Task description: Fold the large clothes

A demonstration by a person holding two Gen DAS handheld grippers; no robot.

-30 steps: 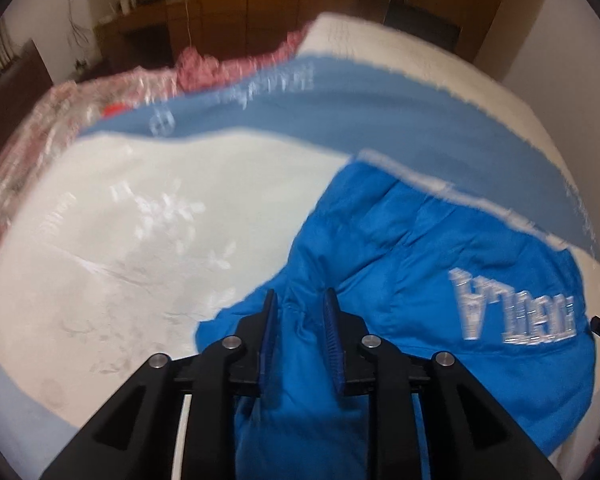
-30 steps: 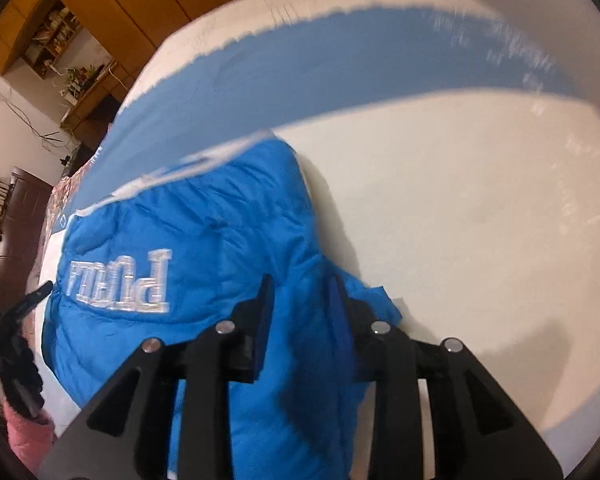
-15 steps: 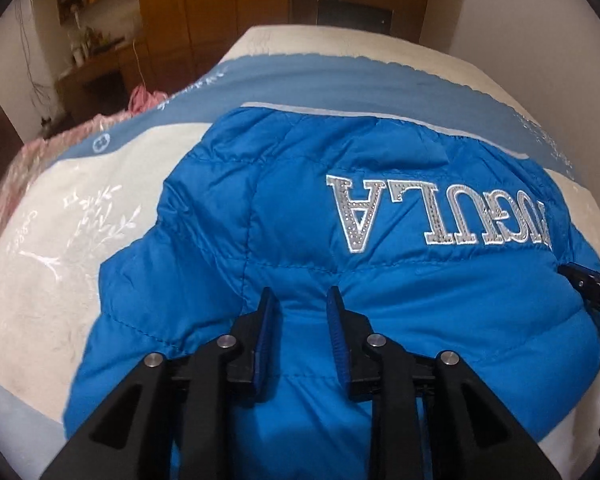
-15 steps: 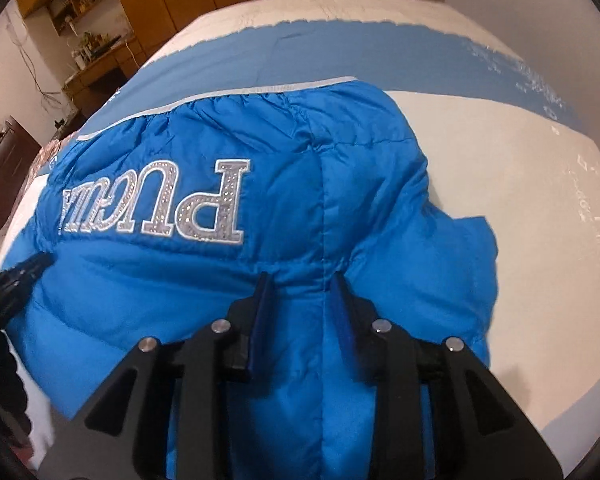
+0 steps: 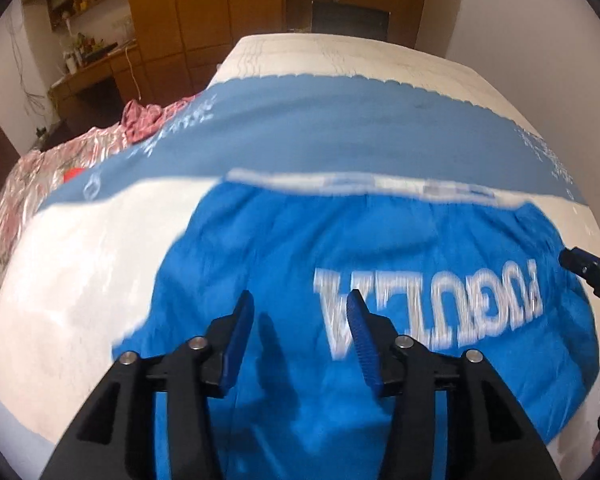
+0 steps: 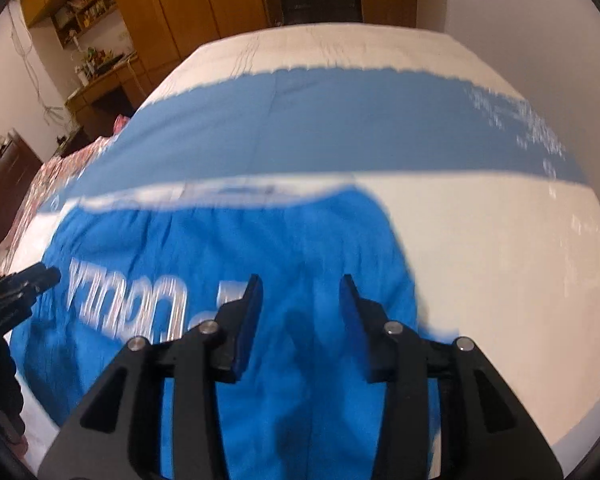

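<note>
A bright blue padded jacket [image 5: 380, 248] with large silver letters lies spread on the bed; it also shows in the right wrist view [image 6: 228, 248]. My left gripper [image 5: 300, 312] is open and empty, just above the jacket's near left part. My right gripper [image 6: 300, 292] is open and empty, above the jacket's near right part. The right gripper's tip [image 5: 580, 264] shows at the right edge of the left wrist view. The left gripper's tip [image 6: 28, 280] shows at the left edge of the right wrist view. Both views are motion-blurred.
The bed [image 5: 80, 272] has a white cover with a wide blue band [image 5: 340, 128] across it. A red and pink patterned cloth [image 5: 28, 184] lies at the bed's left side. Wooden wardrobes [image 6: 204, 4] and a desk stand behind; a white wall [image 6: 520, 12] runs on the right.
Both grippers were shut on the jacket's near edge and have opened and let it go. The jacket now lies flat and both grippers have drawn back a little.
</note>
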